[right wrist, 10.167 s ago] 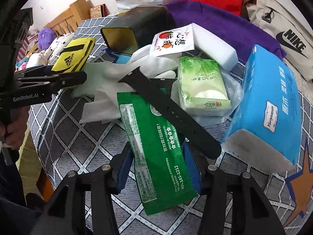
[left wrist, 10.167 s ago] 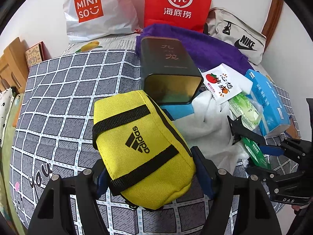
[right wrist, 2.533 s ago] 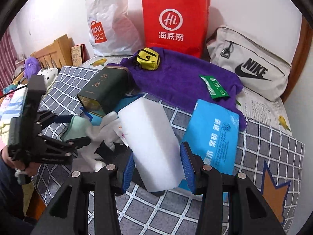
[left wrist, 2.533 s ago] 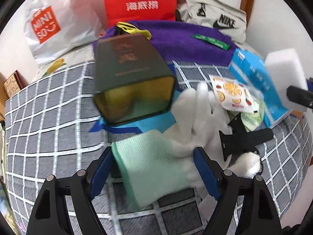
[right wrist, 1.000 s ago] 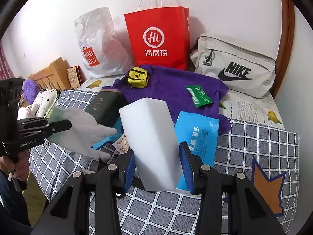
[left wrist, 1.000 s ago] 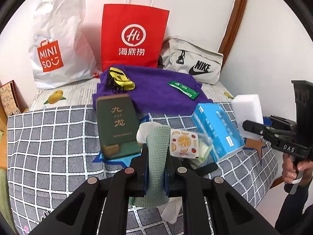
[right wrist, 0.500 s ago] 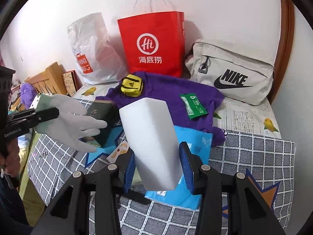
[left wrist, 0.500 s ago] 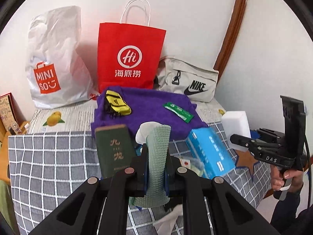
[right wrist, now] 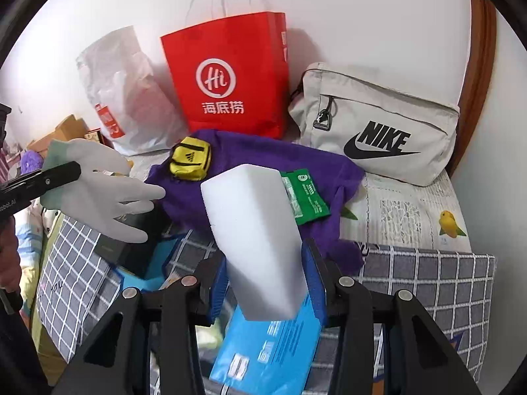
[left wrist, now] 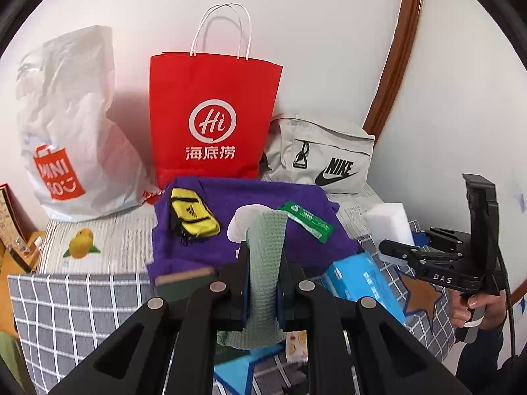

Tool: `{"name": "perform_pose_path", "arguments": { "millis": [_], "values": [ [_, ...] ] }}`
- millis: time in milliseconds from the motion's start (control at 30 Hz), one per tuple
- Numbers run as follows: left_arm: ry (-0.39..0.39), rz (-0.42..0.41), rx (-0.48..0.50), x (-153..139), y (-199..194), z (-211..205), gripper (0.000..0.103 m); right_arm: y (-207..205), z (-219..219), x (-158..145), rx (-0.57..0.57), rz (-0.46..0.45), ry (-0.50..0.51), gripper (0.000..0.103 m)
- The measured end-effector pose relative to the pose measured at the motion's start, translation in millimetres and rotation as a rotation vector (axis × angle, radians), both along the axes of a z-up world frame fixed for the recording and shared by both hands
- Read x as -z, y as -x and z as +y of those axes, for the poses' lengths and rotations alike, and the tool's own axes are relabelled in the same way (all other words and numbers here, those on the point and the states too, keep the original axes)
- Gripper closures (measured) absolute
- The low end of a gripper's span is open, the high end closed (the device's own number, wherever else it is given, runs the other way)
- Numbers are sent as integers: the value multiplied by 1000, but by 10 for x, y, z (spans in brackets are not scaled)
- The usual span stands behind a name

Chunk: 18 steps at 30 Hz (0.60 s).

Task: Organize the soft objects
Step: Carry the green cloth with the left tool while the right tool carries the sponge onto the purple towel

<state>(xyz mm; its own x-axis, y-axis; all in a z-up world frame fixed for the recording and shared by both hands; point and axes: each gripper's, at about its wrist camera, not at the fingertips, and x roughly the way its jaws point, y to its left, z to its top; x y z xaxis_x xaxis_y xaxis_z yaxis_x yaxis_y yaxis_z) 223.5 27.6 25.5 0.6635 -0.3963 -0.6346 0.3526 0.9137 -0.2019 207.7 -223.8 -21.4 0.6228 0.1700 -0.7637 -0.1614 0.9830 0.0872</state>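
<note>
Two soft things already lie on the purple terry towel [right wrist: 316,168] spread before the bags at the wall: a small yellow fabric pouch with black straps [right wrist: 190,159] and a flat green sachet [right wrist: 304,196]. Two more are in the air on their way there, by the look of it. The left gripper [left wrist: 263,276] has its jaws pressed together on the pale green knitted cuff of a white work glove [left wrist: 265,256], whose limp fingers hang out sideways in the right wrist view. The right gripper [right wrist: 268,281] pinches a white rectangular foam sponge block [right wrist: 255,240] between its blue pads [right wrist: 313,283], the block standing up and leaning over the towel's near edge. Still down on the grey checked bedcover [right wrist: 428,283] are a blue soft pack of tissues [right wrist: 266,352], a fruit-printed sachet [left wrist: 296,345] and a dark green tin [left wrist: 184,278], which is hard and probably stays. So the sorting looks about half done: both held pieces need setting on the towel, then the tissue pack and whatever small soft packets remain.
</note>
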Motion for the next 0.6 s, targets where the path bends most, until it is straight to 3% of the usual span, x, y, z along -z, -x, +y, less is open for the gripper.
{"name": "perform_pose_path", "arguments": {
  "millis": [367,600],
  "values": [
    [-1,13,19,13,-652,-142,91,-593,32,134,1,22,6,61],
    [-4,73,25,320,-1027,-275,91,-881,21,411,5,79,-6,61]
  ]
}}
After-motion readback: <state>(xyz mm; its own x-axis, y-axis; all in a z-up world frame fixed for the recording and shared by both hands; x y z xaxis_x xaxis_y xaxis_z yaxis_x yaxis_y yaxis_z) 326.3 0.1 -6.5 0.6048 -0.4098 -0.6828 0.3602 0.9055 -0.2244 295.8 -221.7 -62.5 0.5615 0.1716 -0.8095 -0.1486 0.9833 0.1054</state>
